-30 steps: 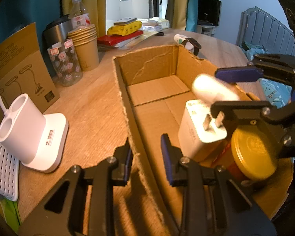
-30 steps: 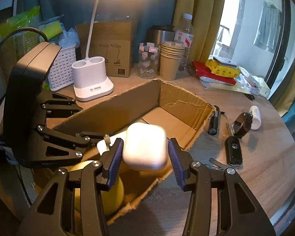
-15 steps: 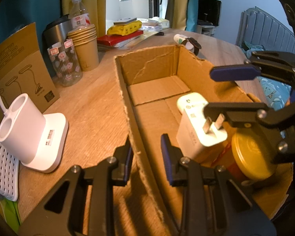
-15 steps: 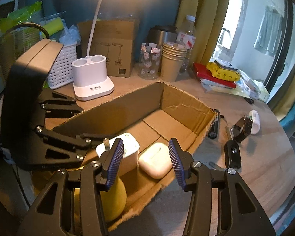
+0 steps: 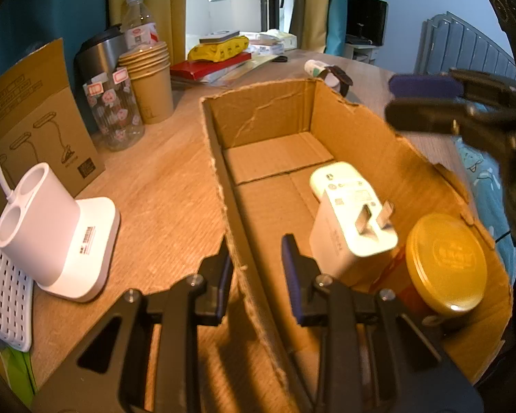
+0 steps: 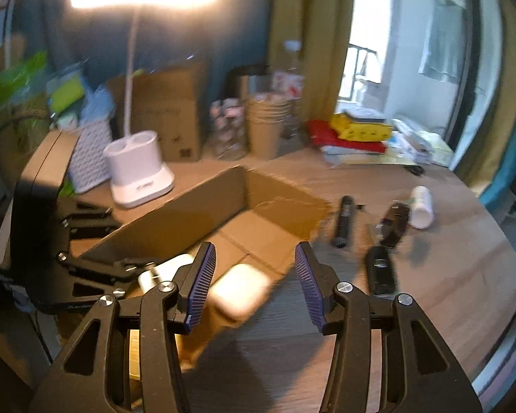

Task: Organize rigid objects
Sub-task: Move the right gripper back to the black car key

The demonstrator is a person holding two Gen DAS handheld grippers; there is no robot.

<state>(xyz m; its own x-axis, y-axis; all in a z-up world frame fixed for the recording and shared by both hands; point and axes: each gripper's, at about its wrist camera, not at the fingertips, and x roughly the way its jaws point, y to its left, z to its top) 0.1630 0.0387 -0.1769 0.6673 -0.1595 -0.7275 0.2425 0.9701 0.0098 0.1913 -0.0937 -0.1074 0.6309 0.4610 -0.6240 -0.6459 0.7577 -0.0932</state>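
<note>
The left tongs (image 5: pixel 256 277) are squeezed onto the near side wall of the cardboard box (image 5: pixel 220 158), one pad outside & one inside, so they hold the box wall. The box sits on the wooden table (image 5: pixel 165 186) w/ its top open.

Inside the box, near the close end, a white plug charger (image 5: pixel 344 230) leans w/ its metal prongs up. A small white earbud case (image 5: pixel 333 177) lies just behind it, touching it. A jar w/ a gold lid (image 5: pixel 445 263) stands just beside the charger, at the box's right corner.

The right tongs (image 6: pixel 254 284) are wide, w/ nothing between the pads. They have just been opening more. They hang above the near edge of the box, & the earbud case shows below them, blurry, lying on the box floor.

Right of the box, on the table, still outside: a black flashlight (image 6: pixel 342 222), a black watch (image 6: pixel 394 223), a white tube (image 6: pixel 421 206) & a black car key (image 6: pixel 382 272). The key is closest to the right tongs. The watch & the tube are just beside each other.

Left of the box stands a white lamp base w/ two round holes (image 5: pixel 56 237), a white basket (image 5: pixel 1 296), a printed cardboard box (image 5: pixel 38 127), a clear jar w/ pink stickers (image 5: pixel 115 110), a stack of paper cups (image 5: pixel 151 84) & a water bottle (image 5: pixel 139 19). Far back lies a yellow pack on a red book (image 5: pixel 220 53).
</note>
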